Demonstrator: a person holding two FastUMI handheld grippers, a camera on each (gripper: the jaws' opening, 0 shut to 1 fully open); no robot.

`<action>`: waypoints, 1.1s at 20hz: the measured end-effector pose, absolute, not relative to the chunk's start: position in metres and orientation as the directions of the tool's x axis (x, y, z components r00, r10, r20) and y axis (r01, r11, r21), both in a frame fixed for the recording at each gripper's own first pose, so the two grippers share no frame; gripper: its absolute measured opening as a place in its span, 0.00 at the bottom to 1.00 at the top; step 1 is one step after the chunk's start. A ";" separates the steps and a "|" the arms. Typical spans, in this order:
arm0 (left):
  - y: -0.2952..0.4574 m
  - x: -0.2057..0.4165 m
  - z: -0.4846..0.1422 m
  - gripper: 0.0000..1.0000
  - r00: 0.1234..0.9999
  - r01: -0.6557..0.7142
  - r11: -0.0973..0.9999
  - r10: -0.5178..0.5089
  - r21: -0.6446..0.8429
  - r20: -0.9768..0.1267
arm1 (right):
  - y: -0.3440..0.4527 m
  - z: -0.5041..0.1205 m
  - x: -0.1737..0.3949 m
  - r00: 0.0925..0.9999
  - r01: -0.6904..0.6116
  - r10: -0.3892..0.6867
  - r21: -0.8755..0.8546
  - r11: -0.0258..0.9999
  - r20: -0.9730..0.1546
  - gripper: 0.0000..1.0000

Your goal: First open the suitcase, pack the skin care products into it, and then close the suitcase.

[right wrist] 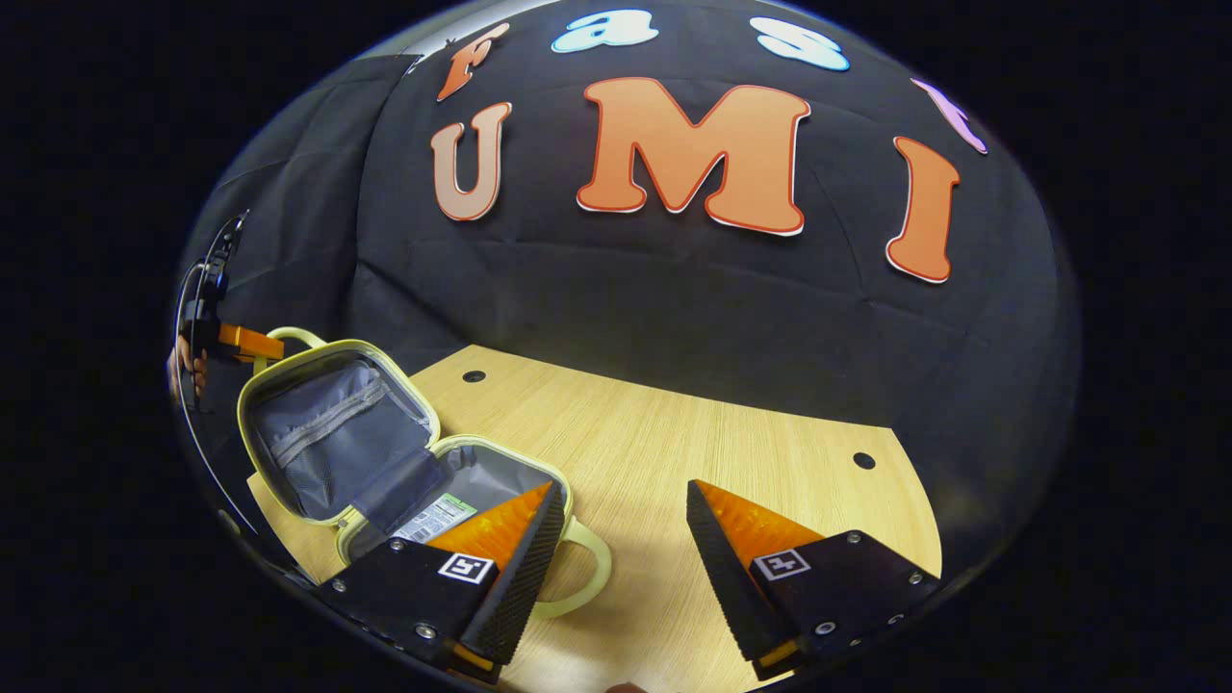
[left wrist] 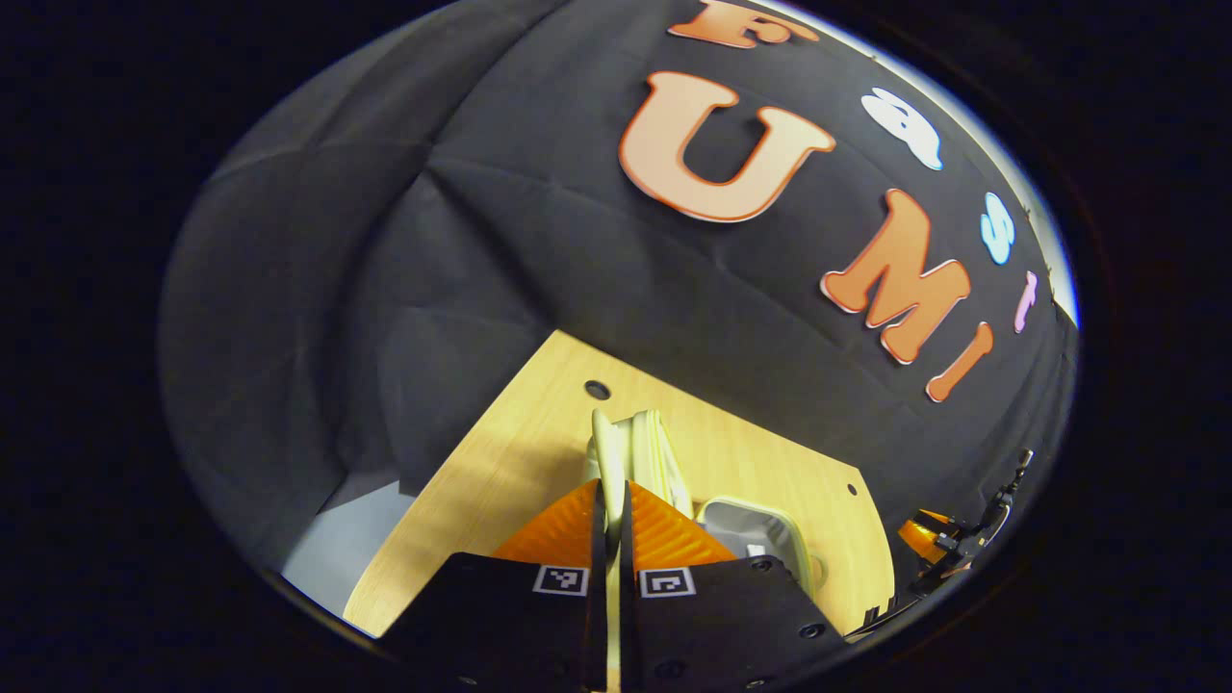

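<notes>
On the wooden table (right wrist: 674, 452), left tongs (left wrist: 610, 500) pinch the open suitcase (right wrist: 385, 452) lid; right tongs (right wrist: 621, 525) gape empty.

suitcase (right wrist: 385, 462): open on the counter (right wrist: 674, 452), at its left part
lid (right wrist: 327, 433): raised behind the base
right claw (right wrist: 626, 539): above counter, just right of suitcase

We are seeing the suitcase (right wrist: 385, 462) lying open at the left of the wooden table: a small pale yellow case, its lid standing up and showing grey lining with a zip pocket, its handle (right wrist: 582, 568) pointing toward the near side.
</notes>
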State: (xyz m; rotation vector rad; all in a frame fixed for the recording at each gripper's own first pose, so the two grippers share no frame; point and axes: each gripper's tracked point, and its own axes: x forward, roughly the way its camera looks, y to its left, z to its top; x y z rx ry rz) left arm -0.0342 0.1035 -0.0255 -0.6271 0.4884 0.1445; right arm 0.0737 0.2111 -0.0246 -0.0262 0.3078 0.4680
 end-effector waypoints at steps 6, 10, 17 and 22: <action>0.026 -0.005 0.041 0.05 0.913 -0.153 0.872 -0.056 -0.465 -0.405 | 0.187 -0.019 0.079 0.850 -0.463 0.460 0.051 0.885 -0.255 0.83; -0.024 0.003 0.062 0.05 0.922 -0.135 0.885 -0.052 -0.445 -0.384 | 0.168 -0.019 0.082 0.851 -0.471 0.469 0.052 0.881 -0.236 0.83; -0.116 0.030 0.073 0.05 0.923 -0.078 0.913 -0.086 -0.400 -0.376 | 0.134 -0.026 0.088 0.850 -0.477 0.480 0.069 0.876 -0.218 0.83; -0.188 0.044 0.061 0.05 0.909 -0.008 0.923 -0.154 -0.385 -0.388 | 0.111 -0.028 0.095 0.854 -0.468 0.476 0.091 0.879 -0.209 0.83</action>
